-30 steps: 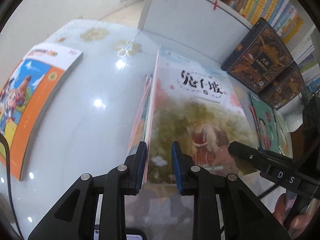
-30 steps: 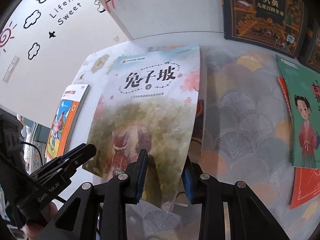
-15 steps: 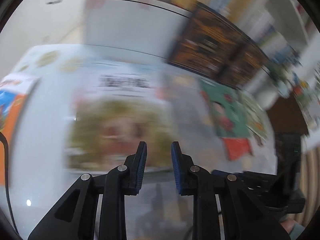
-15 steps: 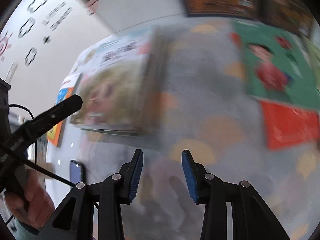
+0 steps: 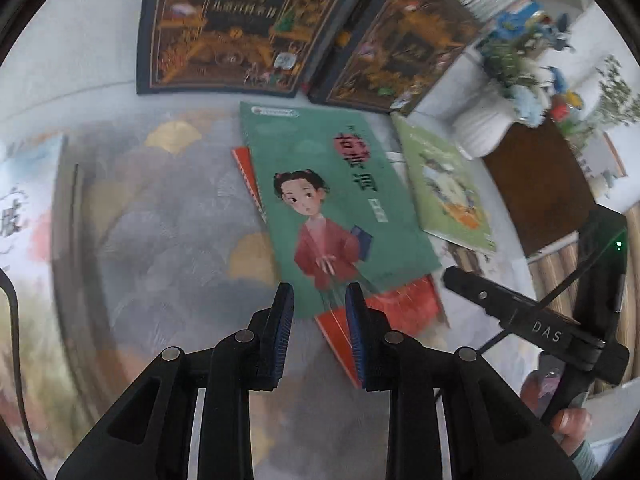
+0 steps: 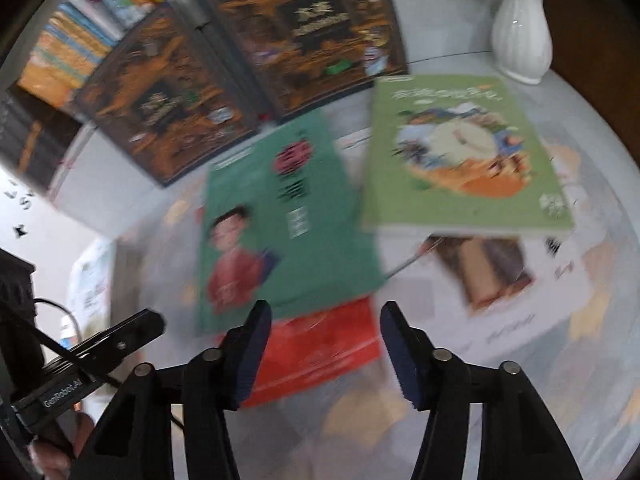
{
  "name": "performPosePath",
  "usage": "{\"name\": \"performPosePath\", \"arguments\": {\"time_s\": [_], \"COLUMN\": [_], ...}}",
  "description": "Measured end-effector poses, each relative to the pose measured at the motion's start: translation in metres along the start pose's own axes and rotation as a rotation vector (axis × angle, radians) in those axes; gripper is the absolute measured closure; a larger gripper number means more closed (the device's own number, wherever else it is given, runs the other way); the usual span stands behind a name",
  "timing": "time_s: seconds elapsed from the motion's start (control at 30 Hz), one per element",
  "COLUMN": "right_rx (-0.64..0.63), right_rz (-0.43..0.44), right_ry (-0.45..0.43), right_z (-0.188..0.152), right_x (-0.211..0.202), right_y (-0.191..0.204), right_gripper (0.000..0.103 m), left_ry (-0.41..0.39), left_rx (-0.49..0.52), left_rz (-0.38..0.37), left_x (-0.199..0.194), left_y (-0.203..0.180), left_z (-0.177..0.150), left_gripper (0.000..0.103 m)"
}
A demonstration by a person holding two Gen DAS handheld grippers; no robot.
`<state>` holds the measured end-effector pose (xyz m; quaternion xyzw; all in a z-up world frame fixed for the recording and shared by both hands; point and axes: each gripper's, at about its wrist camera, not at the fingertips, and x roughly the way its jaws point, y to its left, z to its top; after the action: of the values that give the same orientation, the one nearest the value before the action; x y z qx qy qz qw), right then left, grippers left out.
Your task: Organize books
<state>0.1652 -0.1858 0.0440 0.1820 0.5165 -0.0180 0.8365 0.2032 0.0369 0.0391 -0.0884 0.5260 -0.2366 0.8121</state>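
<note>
A green book with a girl in red (image 5: 336,208) lies flat on a red book (image 5: 400,308) in the middle of the patterned table. My left gripper (image 5: 319,304) is open and empty, just short of the green book's near edge. In the right wrist view the green book (image 6: 280,216) and the red book (image 6: 320,348) lie ahead of my right gripper (image 6: 323,334), which is open wide and empty above the red book's near part. A light green book (image 6: 460,168) lies to the right, on another book (image 6: 496,276).
Two dark ornate books (image 5: 224,24) (image 5: 400,40) lean against the white wall at the back. A white vase with flowers (image 5: 480,120) stands at the right. The pale picture book (image 5: 24,216) lies at the far left. Shelved books (image 6: 88,32) stand behind.
Both grippers let go of the pale picture book and swung right to the green and red books. The right gripper has opened wider.
</note>
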Motion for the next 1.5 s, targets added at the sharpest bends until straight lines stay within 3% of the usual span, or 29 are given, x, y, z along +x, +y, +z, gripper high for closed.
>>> {"name": "performPosePath", "arguments": {"time_s": [0.17, 0.37, 0.57, 0.7, 0.8, 0.9, 1.07, 1.13, 1.27, 1.4, 1.5], "right_rx": [0.037, -0.042, -0.118, -0.183, -0.245, -0.298, -0.325, -0.323, -0.242, -0.254, -0.273], "right_rz": [0.011, -0.001, 0.032, 0.051, 0.123, 0.213, 0.340, 0.323, 0.223, 0.143, 0.092], "right_ry": [0.019, 0.012, 0.055, 0.107, 0.134, 0.190, 0.341, 0.330, 0.264, 0.214, 0.190], "right_z": [0.013, 0.018, -0.005, -0.052, -0.097, -0.138, -0.187, -0.193, -0.188, -0.189, -0.195], "right_x": [0.025, 0.033, 0.022, 0.004, -0.016, -0.031, -0.046, -0.052, -0.051, -0.047, -0.045], "right_y": [-0.018, 0.000, 0.006, 0.008, 0.001, -0.014, -0.041, -0.046, -0.052, -0.033, -0.019], "right_gripper": [0.061, 0.061, 0.060, 0.060, 0.059, 0.058, 0.059, 0.059, 0.059, 0.059, 0.054], "left_ry": [0.024, 0.078, 0.100, 0.137, 0.180, 0.235, 0.351, 0.357, 0.280, 0.219, 0.188], "left_rx": [-0.053, -0.076, -0.035, -0.001, 0.012, 0.016, 0.055, 0.016, -0.094, -0.141, -0.171], "left_rz": [0.032, 0.061, 0.027, 0.028, 0.021, -0.035, -0.127, -0.150, -0.160, -0.168, -0.192], "left_x": [0.024, 0.046, 0.030, 0.009, -0.006, -0.024, -0.043, -0.046, -0.049, -0.045, -0.047], "left_y": [0.005, 0.010, 0.011, 0.006, 0.003, 0.001, -0.008, -0.006, 0.002, 0.003, 0.002], "left_z": [0.006, 0.007, -0.009, -0.049, -0.092, -0.144, -0.199, -0.212, -0.218, -0.220, -0.218], "left_gripper": [0.079, 0.077, 0.077, 0.077, 0.077, 0.077, 0.077, 0.077, 0.077, 0.077, 0.077]}}
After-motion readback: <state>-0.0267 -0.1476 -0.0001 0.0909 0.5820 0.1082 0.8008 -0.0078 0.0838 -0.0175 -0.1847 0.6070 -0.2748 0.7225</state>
